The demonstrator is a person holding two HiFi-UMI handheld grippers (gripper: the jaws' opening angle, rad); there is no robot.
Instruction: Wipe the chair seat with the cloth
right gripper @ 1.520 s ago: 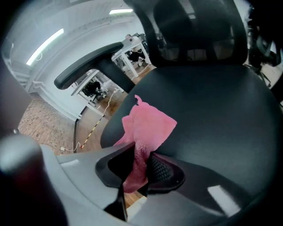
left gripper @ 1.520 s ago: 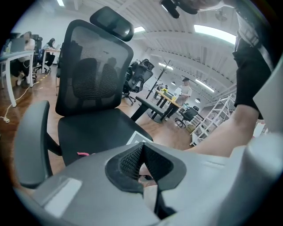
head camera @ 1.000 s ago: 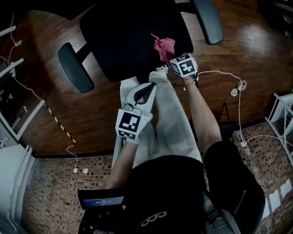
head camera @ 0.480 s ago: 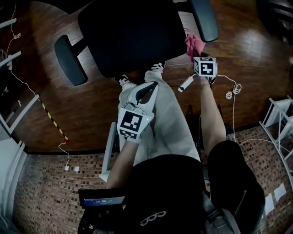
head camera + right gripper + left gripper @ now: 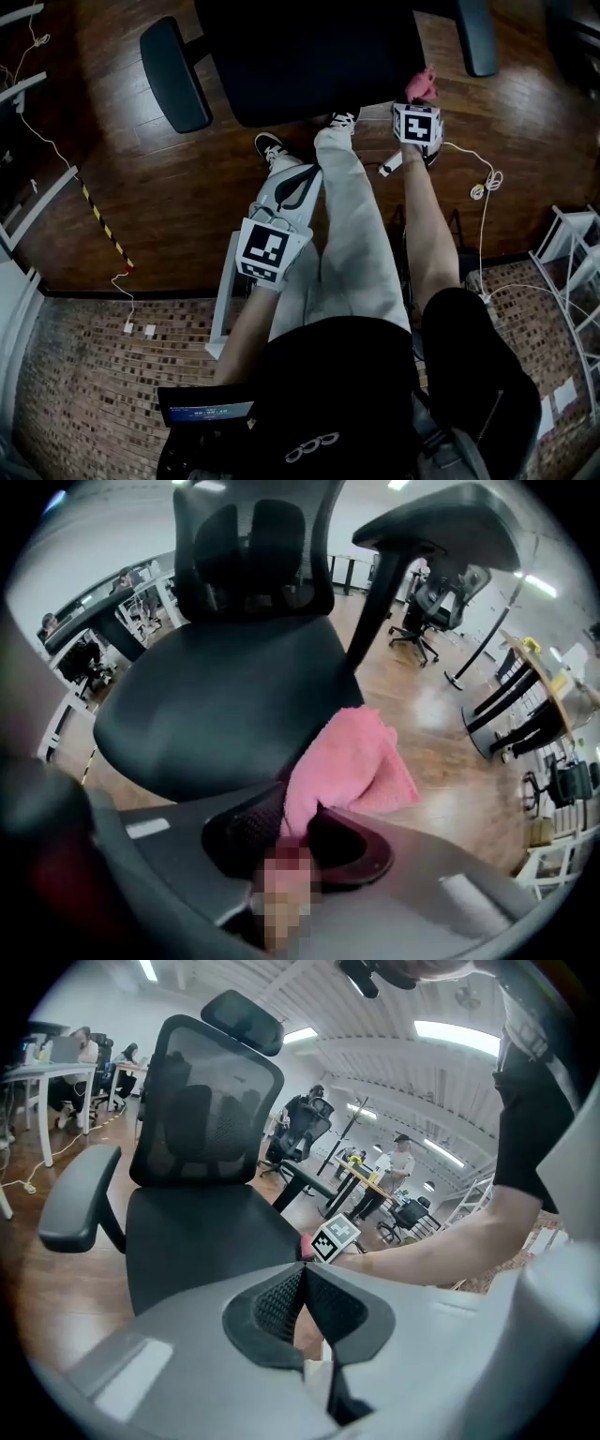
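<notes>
The black office chair's seat [image 5: 309,56] [image 5: 197,1241] [image 5: 225,705] fills the top of the head view. A pink cloth [image 5: 422,84] [image 5: 347,766] hangs from my right gripper [image 5: 419,101] [image 5: 298,817], which is shut on it. The cloth sits just off the seat's front right corner, under the right armrest [image 5: 476,37] [image 5: 441,522]. My left gripper [image 5: 302,183] [image 5: 302,1283] is shut with nothing in it. It hovers over the person's light trouser leg, short of the seat's front edge. The left gripper view also catches the right gripper's marker cube [image 5: 335,1238].
The left armrest [image 5: 176,73] juts out at the upper left. The person's shoes [image 5: 272,145] stand on the wood floor below the seat. White cables [image 5: 483,183] lie at the right, striped tape [image 5: 103,225] at the left, a white rack [image 5: 572,253] at the far right.
My right gripper carried the pink cloth off the seat to the right, past its front right corner. The left gripper stayed over the leg.
</notes>
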